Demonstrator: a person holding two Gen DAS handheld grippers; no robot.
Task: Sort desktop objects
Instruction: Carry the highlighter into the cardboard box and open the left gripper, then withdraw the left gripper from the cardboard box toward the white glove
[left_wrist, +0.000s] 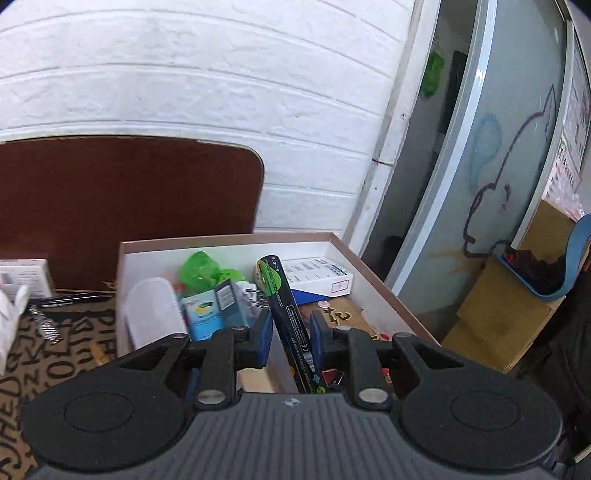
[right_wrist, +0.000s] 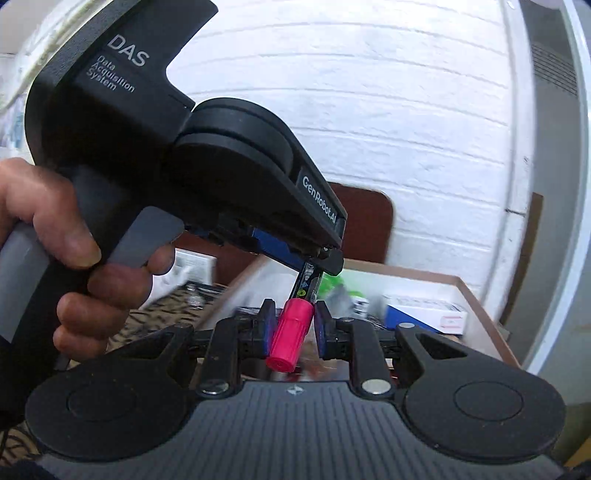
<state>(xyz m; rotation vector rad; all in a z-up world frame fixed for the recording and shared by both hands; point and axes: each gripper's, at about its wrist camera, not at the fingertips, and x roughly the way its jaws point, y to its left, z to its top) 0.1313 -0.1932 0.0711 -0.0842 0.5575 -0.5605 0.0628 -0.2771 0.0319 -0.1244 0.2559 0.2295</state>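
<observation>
The black marker (left_wrist: 286, 325) was held at both ends above the open box (left_wrist: 373, 291): the left tongs (left_wrist: 288, 334) were clamped on its barrel, pads tight on the black body, and the right tongs (right_wrist: 293, 328) were clamped on its pink cap (right_wrist: 290, 338). Seen from the right wrist, the barrel ran from the cap up into the left tool's blue pads, with the person's left hand (right_wrist: 74, 251) squeezing the trigger. Looked like a cap pull or re-seat; could not tell which. Risk one: the two grips did not look in line, so a pull or push off-axis could have bent the joint or twisted the marker out of one set of pads. Risk two: the round, smooth cap sat between flat pads and could have rolled out and dropped. Risk three: the box below was crowded with a green bag (left_wrist: 201, 271), a teal carton (left_wrist: 203, 314) and a white box (left_wrist: 319, 277), so a dropped part could have vanished into the clutter or bounced onto the lettered counter (left_wrist: 66, 354). The right view was blurred, so alignment was hard to judge.
</observation>
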